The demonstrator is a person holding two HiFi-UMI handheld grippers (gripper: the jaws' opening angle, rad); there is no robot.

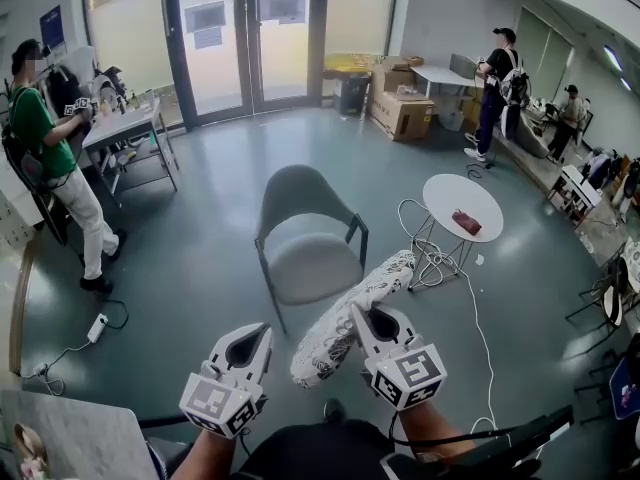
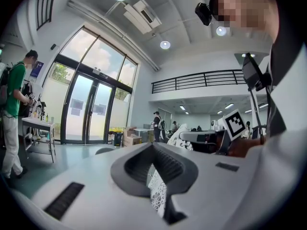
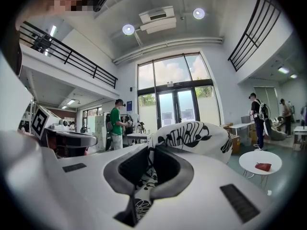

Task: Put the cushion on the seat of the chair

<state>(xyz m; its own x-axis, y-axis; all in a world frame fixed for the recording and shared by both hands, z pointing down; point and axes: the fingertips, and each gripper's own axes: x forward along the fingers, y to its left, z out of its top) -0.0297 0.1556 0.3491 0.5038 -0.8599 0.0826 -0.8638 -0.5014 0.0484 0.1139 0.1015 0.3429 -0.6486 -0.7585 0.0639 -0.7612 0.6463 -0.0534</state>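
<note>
While you stood short of the grey chair (image 1: 298, 193), the black-and-white patterned cushion (image 1: 350, 313) hung in the air just in front of the seat (image 1: 312, 266), not on it. Your head view showed the right gripper (image 1: 372, 313) clamped on the cushion's edge. It left the left gripper (image 1: 256, 334) in doubt, but the left gripper view showed those jaws pinched narrow on a fold of the cushion.

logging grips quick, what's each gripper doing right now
Left gripper: closed on the white, black-patterned fabric cushion.
Right gripper: closed on the same cushion.
</note>
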